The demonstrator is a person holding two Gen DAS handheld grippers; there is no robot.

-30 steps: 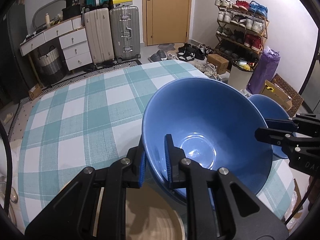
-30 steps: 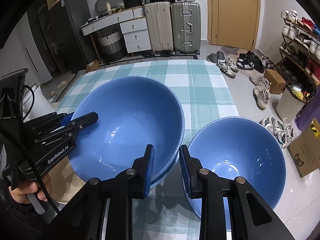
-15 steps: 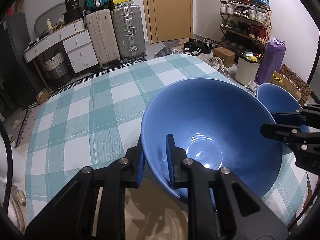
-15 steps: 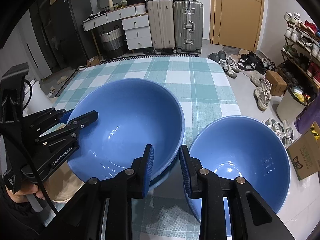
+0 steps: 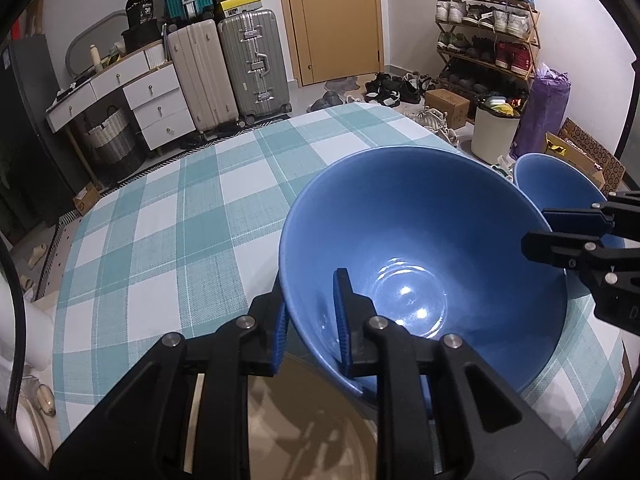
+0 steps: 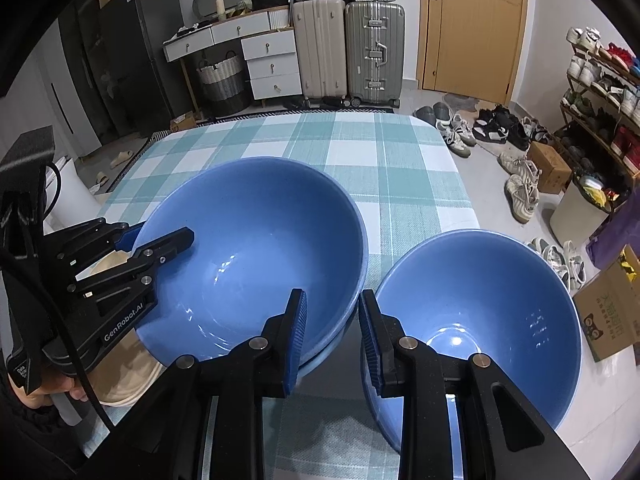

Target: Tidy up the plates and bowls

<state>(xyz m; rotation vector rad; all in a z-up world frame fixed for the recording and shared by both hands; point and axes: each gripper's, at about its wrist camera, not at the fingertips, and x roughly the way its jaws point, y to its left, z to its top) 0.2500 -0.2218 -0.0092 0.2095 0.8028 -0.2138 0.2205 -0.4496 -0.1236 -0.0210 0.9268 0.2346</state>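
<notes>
A large blue bowl [image 5: 420,220] [image 6: 260,220] rests nested in another blue bowl, of which only a strip of rim [image 6: 332,346] shows below it. My left gripper [image 5: 310,324] [image 6: 164,234] is shut on the top bowl's near rim, one pad inside and one outside. A second blue bowl [image 6: 480,292] [image 5: 548,180] hangs to the right, partly past the table edge. My right gripper [image 6: 332,320] [image 5: 538,230] is shut on its left rim. A beige plate [image 5: 312,440] [image 6: 120,372] lies on the near left under my left gripper, partly hidden by the bowls.
The table has a teal-and-white checked cloth [image 5: 180,220] [image 6: 380,160], bare across its far half. A hand [image 6: 44,392] holds the left gripper's handle. On the floor beyond are suitcases [image 5: 224,68], a shoe rack [image 5: 488,24], a white bin [image 5: 496,132] and loose shoes.
My left gripper has sunk a little with the large bowl, which now sits lower over the bowl beneath it. The right gripper and its bowl have stayed put.
</notes>
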